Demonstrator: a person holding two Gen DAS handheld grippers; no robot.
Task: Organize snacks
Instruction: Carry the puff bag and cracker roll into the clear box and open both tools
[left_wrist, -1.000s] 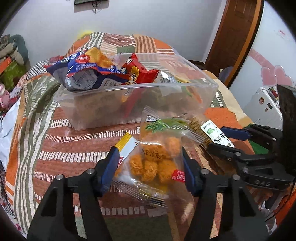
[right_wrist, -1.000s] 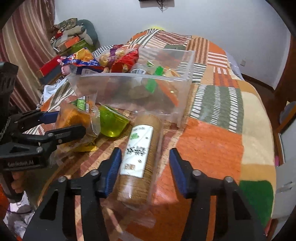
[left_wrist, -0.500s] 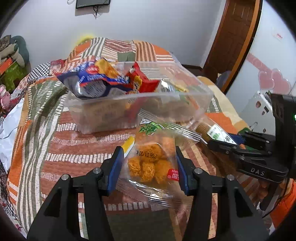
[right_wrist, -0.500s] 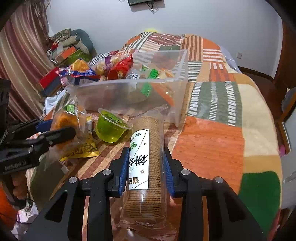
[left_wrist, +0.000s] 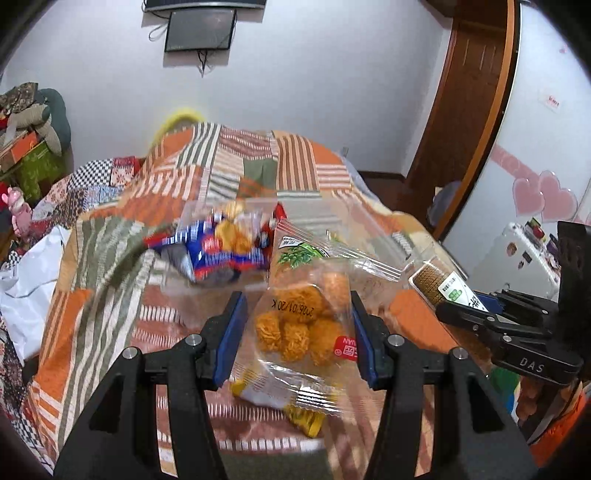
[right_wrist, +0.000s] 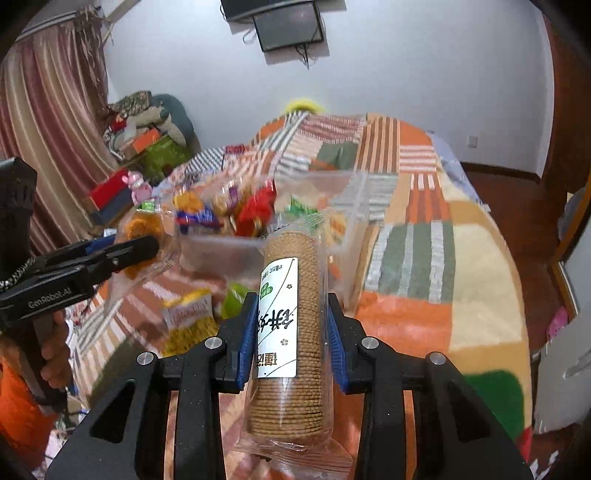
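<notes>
one clear bin (right_wrist: 354, 206), one biscuit roll (right_wrist: 306, 295), one jelly cup (right_wrist: 232, 295)

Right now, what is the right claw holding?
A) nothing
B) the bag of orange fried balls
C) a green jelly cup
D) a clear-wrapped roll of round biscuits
D: the right claw is shut on the roll of round biscuits, its blue pads pressing both sides of the clear wrapper.

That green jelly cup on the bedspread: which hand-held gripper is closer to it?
Right. The right hand-held gripper, shut on the biscuit roll, hangs just beside the jelly cup. The left hand-held gripper, gripping the bag of orange puffs, is further off to the left.
</notes>
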